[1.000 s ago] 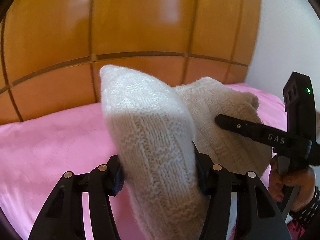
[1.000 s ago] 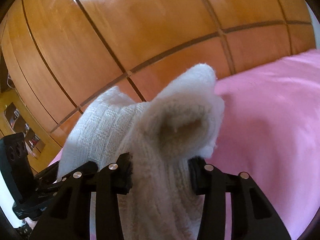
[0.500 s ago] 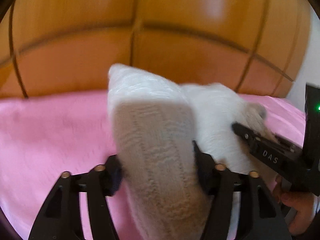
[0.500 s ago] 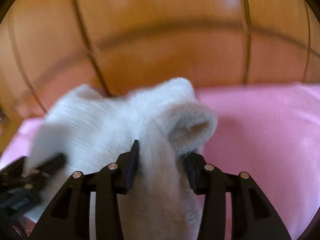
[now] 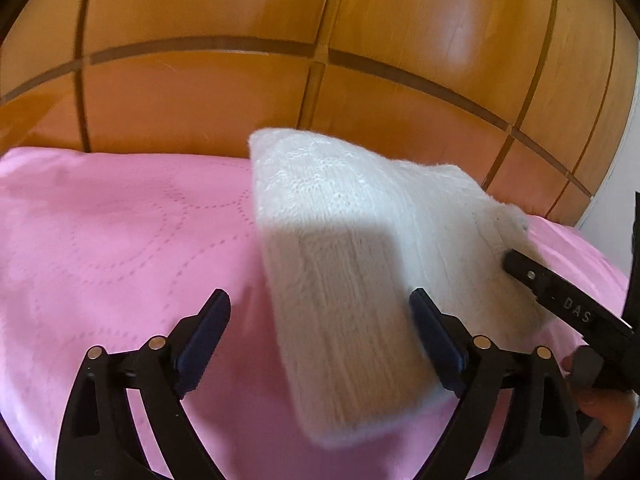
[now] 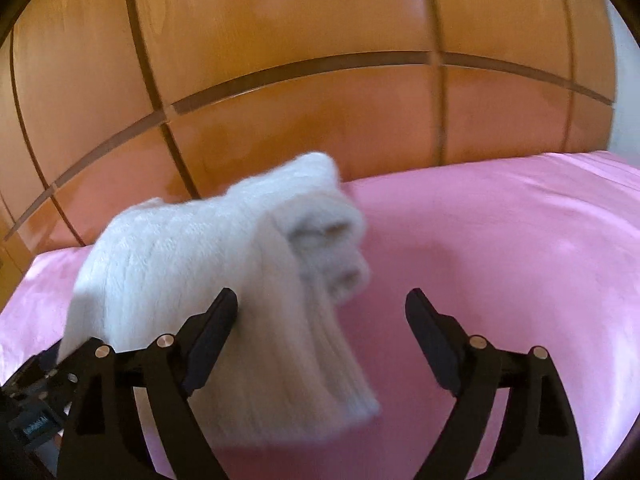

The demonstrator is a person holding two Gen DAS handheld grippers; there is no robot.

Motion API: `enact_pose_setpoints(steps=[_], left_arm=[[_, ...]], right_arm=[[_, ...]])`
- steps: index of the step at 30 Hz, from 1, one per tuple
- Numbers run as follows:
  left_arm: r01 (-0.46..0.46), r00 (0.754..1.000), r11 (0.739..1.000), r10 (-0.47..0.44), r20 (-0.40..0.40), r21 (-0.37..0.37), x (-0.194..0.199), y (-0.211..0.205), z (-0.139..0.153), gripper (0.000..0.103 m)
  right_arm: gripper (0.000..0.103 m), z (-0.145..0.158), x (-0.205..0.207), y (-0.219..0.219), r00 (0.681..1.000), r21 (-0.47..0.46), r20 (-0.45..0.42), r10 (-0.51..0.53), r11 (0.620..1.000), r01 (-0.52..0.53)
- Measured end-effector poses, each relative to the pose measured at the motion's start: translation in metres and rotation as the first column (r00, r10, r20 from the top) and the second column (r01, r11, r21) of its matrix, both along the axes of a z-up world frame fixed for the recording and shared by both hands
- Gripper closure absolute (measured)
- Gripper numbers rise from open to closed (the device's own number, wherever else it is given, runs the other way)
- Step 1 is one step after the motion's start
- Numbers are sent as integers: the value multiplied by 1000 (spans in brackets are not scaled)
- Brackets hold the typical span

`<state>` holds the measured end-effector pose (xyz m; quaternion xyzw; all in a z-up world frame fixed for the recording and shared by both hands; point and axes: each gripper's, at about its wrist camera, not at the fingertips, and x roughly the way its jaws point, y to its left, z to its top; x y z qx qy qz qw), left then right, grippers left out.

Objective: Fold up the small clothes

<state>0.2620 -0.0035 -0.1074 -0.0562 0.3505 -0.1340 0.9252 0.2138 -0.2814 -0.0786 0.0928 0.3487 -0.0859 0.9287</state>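
With both the left gripper (image 5: 320, 320) and right gripper (image 6: 320, 316) just opened wide around the white knitted garment (image 5: 360, 248), seemingly folded on the pink bedspread (image 5: 120, 240), back straight off the knit without snagging it.

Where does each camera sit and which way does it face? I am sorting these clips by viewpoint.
Left wrist: on the left gripper, looking down its open fingers at the white knitted garment on the pink quilted bedspread; the right gripper and a hand show at right.
Right wrist: on the right gripper, jaws open, facing the garment; the left gripper shows lower left.
Shared: garment, bedspread, orange wooden panelled wall.
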Motion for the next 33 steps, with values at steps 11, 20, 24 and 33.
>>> enact_pose_setpoints(steps=[11,20,24,33], left_arm=[[-53,999,979,54,1,196,-7,-20,-5,12],[-119,992,972,110,58,200,-36,-9,9,4],[-136,989,965,118,93,223,-55,-5,17,4],[-204,978,954,188,94,220,-89,19,29,4]], right_arm=[[6,-2,-14,10,996,-152,-10,-92,984,89],[2,13,-55,32,992,-163,111,-61,983,78],[2,14,-75,43,992,-142,119,-35,989,52],[2,15,-110,45,992,-102,99,-72,991,82]])
